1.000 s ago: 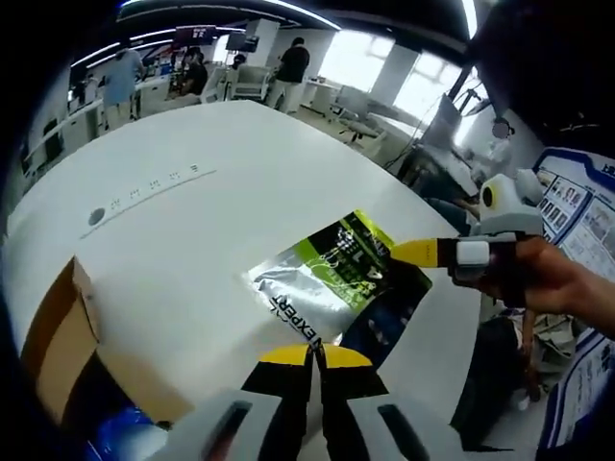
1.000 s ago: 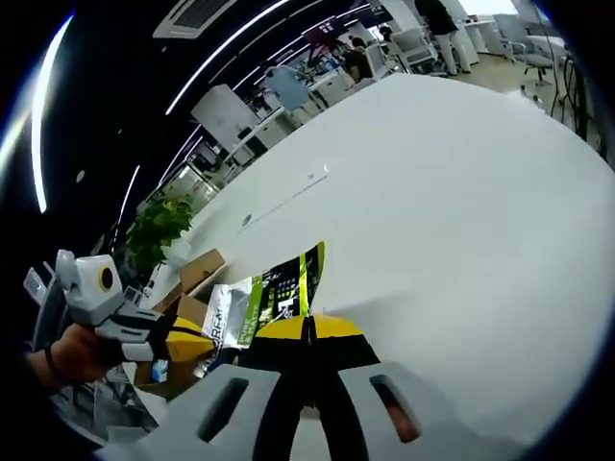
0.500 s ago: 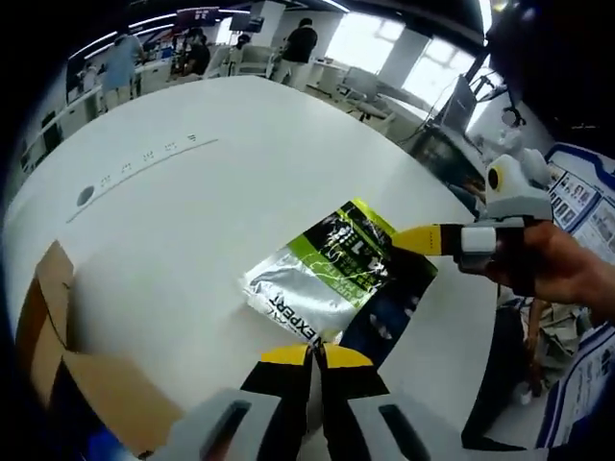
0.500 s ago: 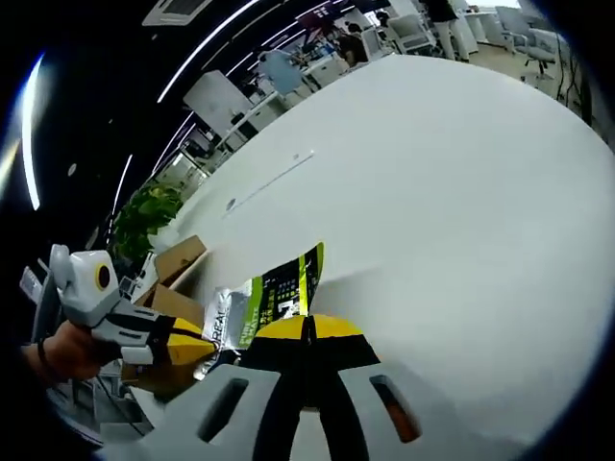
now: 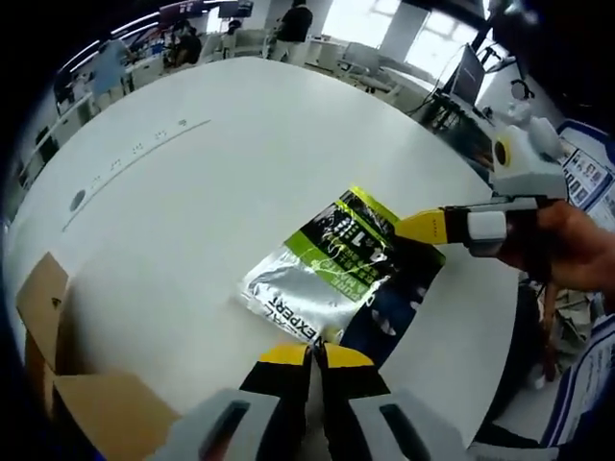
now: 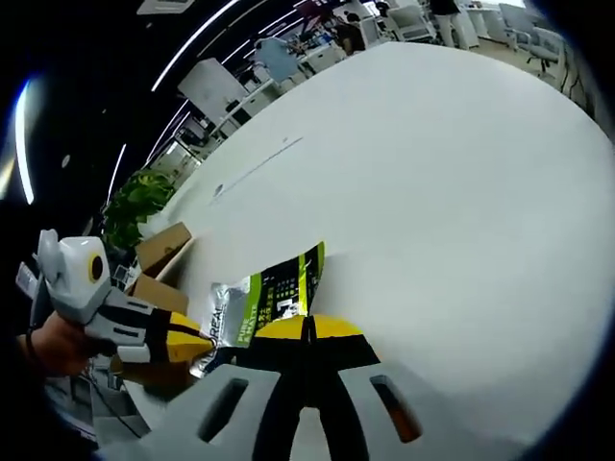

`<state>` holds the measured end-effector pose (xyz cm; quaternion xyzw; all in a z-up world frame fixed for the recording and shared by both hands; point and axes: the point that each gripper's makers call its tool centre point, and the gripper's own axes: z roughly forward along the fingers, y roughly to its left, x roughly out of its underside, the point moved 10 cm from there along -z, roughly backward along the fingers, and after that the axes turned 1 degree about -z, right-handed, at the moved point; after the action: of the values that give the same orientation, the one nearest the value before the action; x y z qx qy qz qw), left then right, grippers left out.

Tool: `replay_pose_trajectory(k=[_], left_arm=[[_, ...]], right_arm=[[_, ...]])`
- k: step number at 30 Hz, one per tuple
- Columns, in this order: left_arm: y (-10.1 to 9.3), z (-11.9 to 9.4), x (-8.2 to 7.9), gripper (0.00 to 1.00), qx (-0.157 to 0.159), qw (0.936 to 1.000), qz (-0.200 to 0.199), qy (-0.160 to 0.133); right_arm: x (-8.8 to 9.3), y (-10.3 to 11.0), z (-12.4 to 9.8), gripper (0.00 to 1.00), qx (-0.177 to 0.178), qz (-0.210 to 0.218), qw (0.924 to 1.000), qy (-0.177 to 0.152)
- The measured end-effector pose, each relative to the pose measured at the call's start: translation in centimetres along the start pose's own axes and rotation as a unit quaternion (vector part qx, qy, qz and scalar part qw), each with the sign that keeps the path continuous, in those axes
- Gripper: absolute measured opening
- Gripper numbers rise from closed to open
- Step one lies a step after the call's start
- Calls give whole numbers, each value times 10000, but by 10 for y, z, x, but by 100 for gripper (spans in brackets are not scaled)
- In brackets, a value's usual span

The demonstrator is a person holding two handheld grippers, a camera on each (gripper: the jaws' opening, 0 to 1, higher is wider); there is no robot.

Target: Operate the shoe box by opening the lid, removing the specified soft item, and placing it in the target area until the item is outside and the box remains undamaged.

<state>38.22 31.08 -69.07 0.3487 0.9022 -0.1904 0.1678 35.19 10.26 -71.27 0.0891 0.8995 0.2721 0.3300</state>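
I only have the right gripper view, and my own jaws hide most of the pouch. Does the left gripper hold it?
Observer: Yes. The left gripper is shut on the pouch at its near corner.
Operator: And mine?
Observer: The right gripper pinches the opposite edge, by the green print.
Operator: Is the pouch out of the box?
Observer: Yes. The whole pouch is over the white table, apart from the cardboard box.

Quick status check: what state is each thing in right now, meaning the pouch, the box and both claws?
Foil pouch: out of the box, on the white table, pinched at two edges.
Cardboard box: open, flaps up, no visible damage.
Left claw: shut on the pouch's near edge.
Right claw: shut on the pouch's opposite edge.
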Motion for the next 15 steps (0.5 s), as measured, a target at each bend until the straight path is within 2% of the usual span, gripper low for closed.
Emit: replay_pose_trajectory(k=[4, 15], left_arm=[[0, 2, 3, 4, -176, 9989, 436, 76], [0, 5, 4, 9, -127, 9988, 415, 235]], right_arm=[[4, 2, 5, 0, 11, -5, 10000, 41], [3, -2, 5, 1, 89, 70, 9999, 15]])
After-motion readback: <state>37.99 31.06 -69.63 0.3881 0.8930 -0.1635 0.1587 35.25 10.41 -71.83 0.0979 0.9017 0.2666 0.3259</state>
